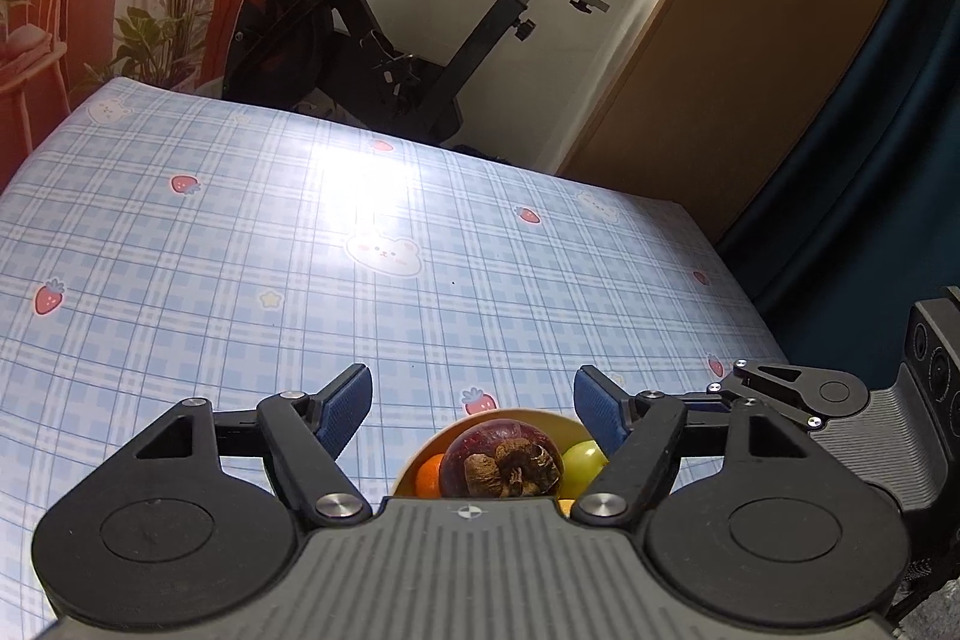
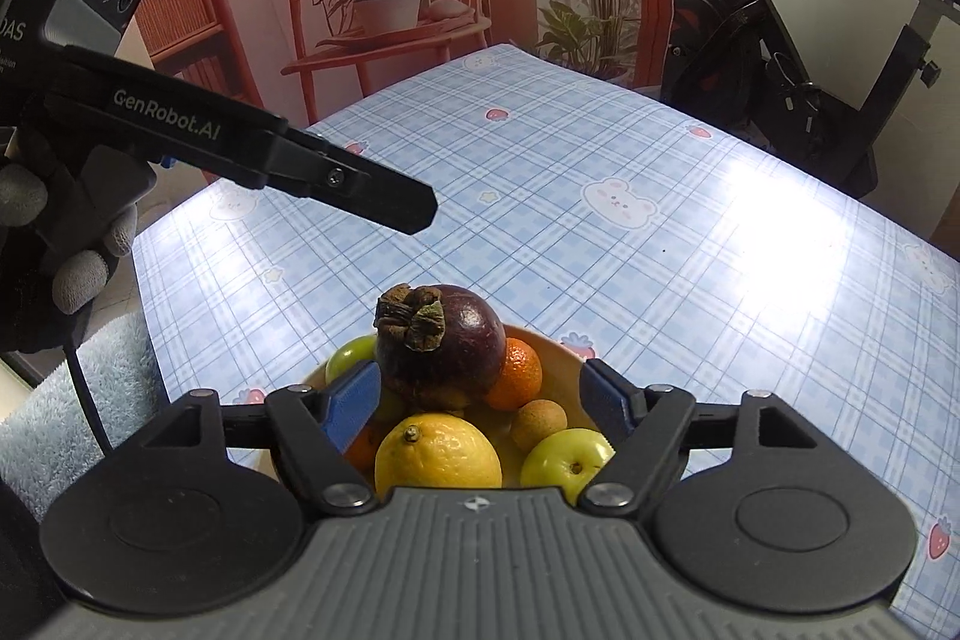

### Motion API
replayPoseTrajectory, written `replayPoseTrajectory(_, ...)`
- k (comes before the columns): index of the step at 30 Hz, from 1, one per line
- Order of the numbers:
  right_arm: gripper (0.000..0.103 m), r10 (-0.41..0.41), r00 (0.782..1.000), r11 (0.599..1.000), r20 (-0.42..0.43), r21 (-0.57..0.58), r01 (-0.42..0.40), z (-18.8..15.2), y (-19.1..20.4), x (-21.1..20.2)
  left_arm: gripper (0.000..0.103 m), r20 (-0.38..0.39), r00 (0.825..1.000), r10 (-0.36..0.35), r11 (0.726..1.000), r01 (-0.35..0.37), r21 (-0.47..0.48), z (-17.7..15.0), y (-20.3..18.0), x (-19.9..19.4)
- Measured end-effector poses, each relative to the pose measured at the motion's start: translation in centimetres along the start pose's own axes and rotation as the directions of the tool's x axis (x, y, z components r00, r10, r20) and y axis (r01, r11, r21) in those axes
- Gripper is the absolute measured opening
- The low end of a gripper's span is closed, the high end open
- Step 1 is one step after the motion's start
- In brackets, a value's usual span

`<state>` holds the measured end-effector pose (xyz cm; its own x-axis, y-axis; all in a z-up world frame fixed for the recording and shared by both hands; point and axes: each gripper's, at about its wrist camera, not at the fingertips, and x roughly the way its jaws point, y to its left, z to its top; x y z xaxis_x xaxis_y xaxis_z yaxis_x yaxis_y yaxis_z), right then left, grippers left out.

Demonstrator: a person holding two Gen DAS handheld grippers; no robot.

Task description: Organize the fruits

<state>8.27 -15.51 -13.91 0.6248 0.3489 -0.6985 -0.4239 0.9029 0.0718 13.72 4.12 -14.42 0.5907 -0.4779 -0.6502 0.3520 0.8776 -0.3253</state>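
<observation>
A yellow bowl (image 2: 558, 347) near the table's front edge holds a heap of fruit. A dark purple mangosteen (image 2: 447, 340) lies on top, over a lemon (image 2: 438, 451), a green apple (image 2: 567, 460), an orange (image 2: 521, 370), a small brown longan (image 2: 538, 421) and another green fruit (image 2: 347, 355). My right gripper (image 2: 480, 400) hangs open just above the heap, its blue pads on either side and nothing pressed between them. My left gripper (image 1: 474, 400) is open too, with the mangosteen (image 1: 501, 457) below it. It shows side-on at upper left as the left gripper (image 2: 420, 211), held by a gloved hand (image 2: 78, 250).
The blue plaid tablecloth (image 1: 300, 250) stretches bare beyond the bowl. An exercise bike (image 1: 372, 28) stands past the far edge, beside a wooden door (image 1: 750, 40) and a dark curtain (image 1: 870, 190). A fluffy blue rug (image 2: 72, 400) lies left of the table.
</observation>
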Motion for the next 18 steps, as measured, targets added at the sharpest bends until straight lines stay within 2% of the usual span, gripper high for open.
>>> replayPoseTrajectory(4,0.091,-0.093,0.991,0.993,0.093,0.078,0.085,-0.8,-0.3,-2.7,0.085,0.070,0.995,0.073,0.995,-0.077,0.065,-0.1,-1.4,-2.4)
replayPoseTrajectory(6,0.093,-0.124,0.982,0.987,0.144,0.122,0.107,-1.3,-0.3,-4.1,0.086,0.117,0.985,0.123,0.985,-0.136,0.107,-0.3,-2.6,-3.8)
replayPoseTrajectory(8,0.103,-0.181,0.968,0.975,0.174,0.162,0.153,-1.6,-0.1,-5.3,0.089,0.158,0.974,0.162,0.972,-0.186,0.146,-0.6,-3.9,-4.9)
replayPoseTrajectory(11,0.103,-0.269,0.934,0.952,0.236,0.213,0.220,-2.3,0.7,-7.1,0.092,0.209,0.953,0.221,0.952,-0.257,0.167,-1.2,-5.4,-6.7)
replayPoseTrajectory(14,0.103,-0.329,0.909,0.929,0.256,0.260,0.263,-2.4,1.3,-8.5,0.093,0.260,0.926,0.273,0.926,-0.326,0.189,-1.8,-6.7,-8.1)
replayPoseTrajectory(18,0.103,-0.346,0.898,0.918,0.273,0.298,0.263,-2.3,2.2,-10.5,0.093,0.312,0.899,0.308,0.903,-0.379,0.201,-2.3,-8.3,-10.5)
